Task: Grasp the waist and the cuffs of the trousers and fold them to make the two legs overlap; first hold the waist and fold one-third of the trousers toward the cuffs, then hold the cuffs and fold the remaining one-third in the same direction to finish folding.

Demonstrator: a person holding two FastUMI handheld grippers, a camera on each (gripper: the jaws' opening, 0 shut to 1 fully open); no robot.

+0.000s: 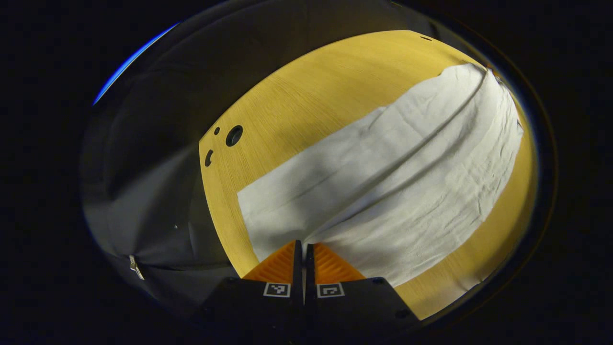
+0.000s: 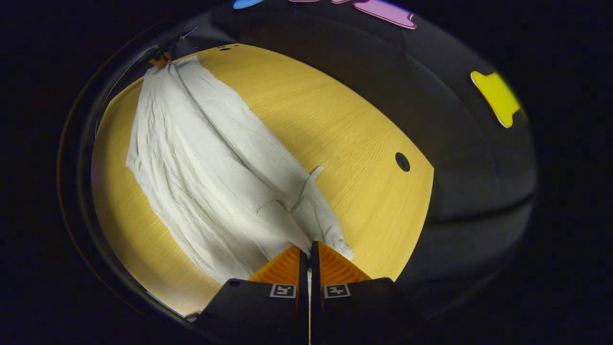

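White trousers (image 1: 383,172) lie lengthwise on the yellow wooden table (image 1: 311,91), the legs side by side with a long crease between them. My left gripper (image 1: 303,251) is shut on the near edge of the straight cuff end. In the right gripper view the trousers (image 2: 206,163) run away to the upper left. My right gripper (image 2: 310,249) is shut on the waist end, where a drawstring tail (image 2: 311,175) sticks out. At the trousers' far end in that view the left gripper (image 2: 160,61) shows small, holding the cloth.
The table (image 2: 345,124) has a round cable hole (image 2: 402,162) near its right edge and another hole (image 1: 234,135) near the edge in the left gripper view. Black cloth walls stand close around the table.
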